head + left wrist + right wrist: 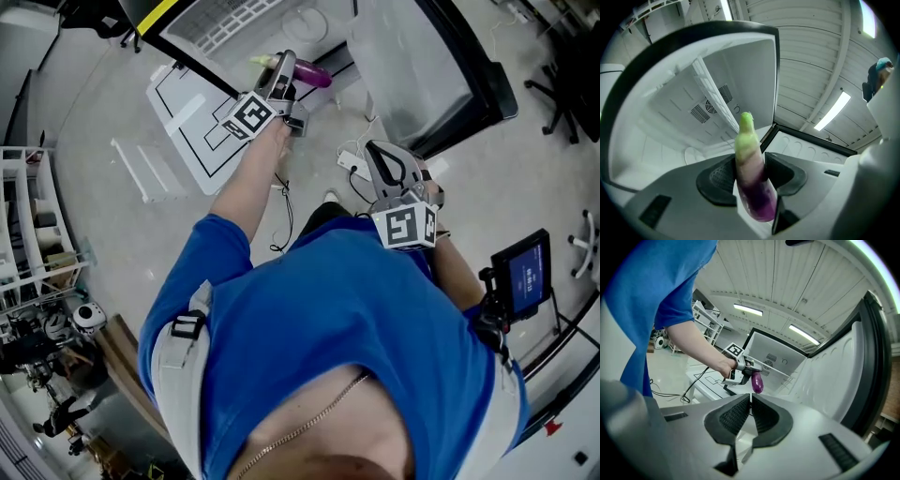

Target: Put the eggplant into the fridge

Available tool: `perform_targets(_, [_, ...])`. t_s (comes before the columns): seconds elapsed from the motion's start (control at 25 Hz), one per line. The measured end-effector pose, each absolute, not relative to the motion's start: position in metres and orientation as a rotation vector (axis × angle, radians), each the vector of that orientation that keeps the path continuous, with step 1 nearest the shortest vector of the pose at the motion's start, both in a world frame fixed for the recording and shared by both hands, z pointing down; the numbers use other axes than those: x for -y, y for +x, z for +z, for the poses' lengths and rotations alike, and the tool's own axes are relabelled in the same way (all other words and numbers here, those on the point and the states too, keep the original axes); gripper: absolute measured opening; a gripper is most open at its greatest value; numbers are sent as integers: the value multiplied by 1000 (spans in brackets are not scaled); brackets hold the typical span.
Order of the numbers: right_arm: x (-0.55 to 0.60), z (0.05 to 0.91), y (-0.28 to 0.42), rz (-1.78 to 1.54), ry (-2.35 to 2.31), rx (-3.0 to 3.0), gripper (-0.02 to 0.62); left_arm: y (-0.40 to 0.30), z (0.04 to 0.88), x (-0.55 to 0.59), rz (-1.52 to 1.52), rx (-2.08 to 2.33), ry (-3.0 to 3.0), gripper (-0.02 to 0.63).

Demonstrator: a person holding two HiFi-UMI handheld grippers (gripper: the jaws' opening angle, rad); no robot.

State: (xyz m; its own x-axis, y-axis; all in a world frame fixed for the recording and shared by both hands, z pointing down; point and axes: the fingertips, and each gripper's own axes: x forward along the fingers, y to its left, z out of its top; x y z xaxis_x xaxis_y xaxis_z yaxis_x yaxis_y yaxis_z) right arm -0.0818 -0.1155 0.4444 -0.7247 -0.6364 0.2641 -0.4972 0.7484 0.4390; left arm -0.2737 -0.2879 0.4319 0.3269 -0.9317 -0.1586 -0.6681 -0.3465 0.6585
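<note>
My left gripper [284, 77] is shut on a purple eggplant [310, 72] with a pale green tip, holding it out in front of the open fridge [234, 19]. In the left gripper view the eggplant [746, 140] stands up between the two dark pads, green end pointing into the white fridge interior [670, 117], where a wire shelf [710, 101] shows. My right gripper [382, 161] hangs lower and nearer my body, shut with nothing in it. The right gripper view shows its pads [736, 414] meeting, with the left gripper [739, 364] and the eggplant [757, 382] beyond them.
The fridge door [422, 66] stands open on the right. A white panel with black lines [192, 122] lies on the floor left of the fridge. Cables [281, 202] and a power strip [352, 161] lie underfoot. A white rack [28, 225] stands left, a small screen [523, 277] right.
</note>
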Motion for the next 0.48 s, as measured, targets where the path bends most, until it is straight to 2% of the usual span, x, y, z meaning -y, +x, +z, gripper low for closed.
perform_targets(0.48, [150,440,-113,-463,930,2500,18,-297,459,372,-617,1431,2097,190])
